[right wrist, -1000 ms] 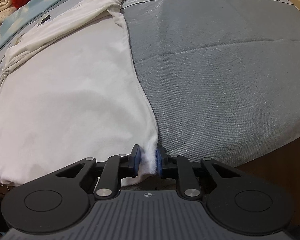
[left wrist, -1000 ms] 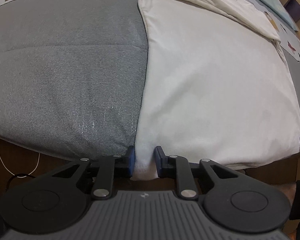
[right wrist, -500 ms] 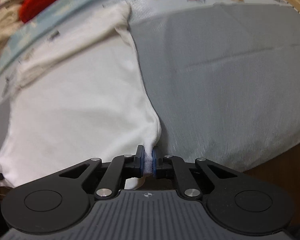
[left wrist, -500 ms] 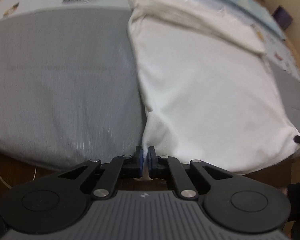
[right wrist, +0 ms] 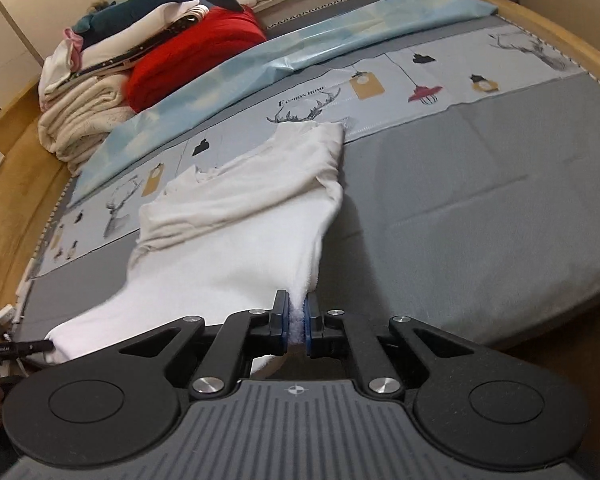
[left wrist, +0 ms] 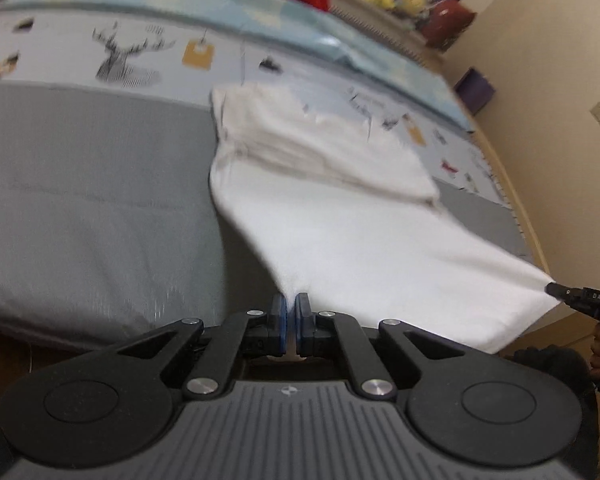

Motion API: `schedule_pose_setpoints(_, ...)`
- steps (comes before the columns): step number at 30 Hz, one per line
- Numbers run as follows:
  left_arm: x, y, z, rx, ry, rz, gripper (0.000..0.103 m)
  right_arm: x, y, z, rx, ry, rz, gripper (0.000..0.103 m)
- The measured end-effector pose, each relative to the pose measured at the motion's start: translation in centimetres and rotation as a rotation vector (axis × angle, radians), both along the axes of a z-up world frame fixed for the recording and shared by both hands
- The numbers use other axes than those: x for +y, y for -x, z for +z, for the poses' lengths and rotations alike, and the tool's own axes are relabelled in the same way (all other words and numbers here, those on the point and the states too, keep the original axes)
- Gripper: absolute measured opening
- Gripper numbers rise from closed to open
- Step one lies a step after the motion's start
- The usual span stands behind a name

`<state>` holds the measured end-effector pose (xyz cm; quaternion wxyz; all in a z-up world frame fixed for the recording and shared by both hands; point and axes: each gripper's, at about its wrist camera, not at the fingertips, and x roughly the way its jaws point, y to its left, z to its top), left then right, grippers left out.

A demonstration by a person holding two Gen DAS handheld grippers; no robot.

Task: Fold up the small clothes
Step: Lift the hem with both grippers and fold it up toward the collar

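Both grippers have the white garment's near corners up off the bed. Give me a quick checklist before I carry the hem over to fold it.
1. left gripper shut on its corner of the white garment: ok.
2. right gripper shut on the other corner: ok.
3. Hem taut between the grippers: ok.
4. Far end resting on the grey mattress: ok.
5. Sleeves folded in flat: not ok, bunched.
6. Landing area clear: ok.

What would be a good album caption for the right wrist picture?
Right hand-held gripper pinching one corner of a white garment, lifting it off the grey bed cover.
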<state>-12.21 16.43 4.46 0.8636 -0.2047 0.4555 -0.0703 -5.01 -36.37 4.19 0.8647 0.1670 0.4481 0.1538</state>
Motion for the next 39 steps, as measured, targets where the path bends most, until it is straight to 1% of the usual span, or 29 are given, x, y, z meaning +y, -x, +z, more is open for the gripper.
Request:
schedule_pose_setpoints(4, 0.0, 0.8, 0.4, -0.029, 0.037, -0.020, 0.004, -0.8, 1.2, -1.2, 0.035, -0.020, -0.014, 0.007)
schedule_pose_setpoints(6, -0.4, 0.8, 1.3, -0.065, 0.024, -0.043, 0.004, -0.9, 1.4, -1.4, 0.040, -0.050, -0.034, 0.007)
schedule_pose_setpoints(8, -0.6, 0.5, 1.7, -0.084, 0.008, -0.057, 0.004, -0.9, 1.2, -0.9, 0.006, -0.073, -0.041, 0.007)
schedule_pose_setpoints(10, -0.3, -0.1, 1.5, -0.070, 0.007, -0.047, 0.004, -1.0, 0.7, -0.5, -0.016, -0.090, -0.053, 0.007)
schedule_pose_setpoints(15, 0.5, -1.0, 2.7, -0.110, 0.028, -0.039, 0.004, -1.3, -0.6, 0.9, -0.076, -0.109, -0.072, 0.007)
schedule_pose_setpoints(19, 0.4, -1.5, 5.1, -0.151, 0.040, -0.057, 0.004, -2.0, -1.1, 2.3, -0.118, -0.141, -0.094, 0.007)
schedule_pose_setpoints(23, 0.0, -1.3, 8.0, -0.176, 0.010, -0.079, 0.004, -2.7, -1.1, 4.3, -0.170, -0.160, -0.094, 0.007)
schedule_pose_setpoints(28, 0.4, 0.4, 11.7, -0.202, 0.007, -0.069, 0.004, -3.9, 0.2, 7.4, -0.230, -0.196, -0.085, 0.006)
schedule_pose_setpoints(31, 0.8, 1.6, 13.1, -0.217, 0.015, -0.065, 0.004, -4.2, 1.3, 9.0, -0.252, -0.199, -0.067, 0.006)
schedule_pose_setpoints(33, 1.4, 1.9, 13.1, -0.206, 0.042, -0.053, 0.004, -4.1, 1.8, 9.4, -0.239, -0.184, -0.054, 0.006)
schedule_pose_setpoints(35, 2.1, 1.2, 12.4, -0.188, 0.069, -0.044, 0.004, -3.9, 1.3, 9.0, -0.205, -0.176, -0.048, 0.006)
schedule_pose_setpoints(37, 2.6, -0.8, 10.5, -0.155, 0.071, -0.038, 0.004, -3.6, -0.4, 7.7, -0.166, -0.177, -0.045, 0.006)
schedule_pose_setpoints(39, 3.1, -3.8, 8.0, -0.106, 0.076, -0.022, 0.004, -3.0, -3.2, 5.6, -0.109, -0.156, -0.059, 0.006)
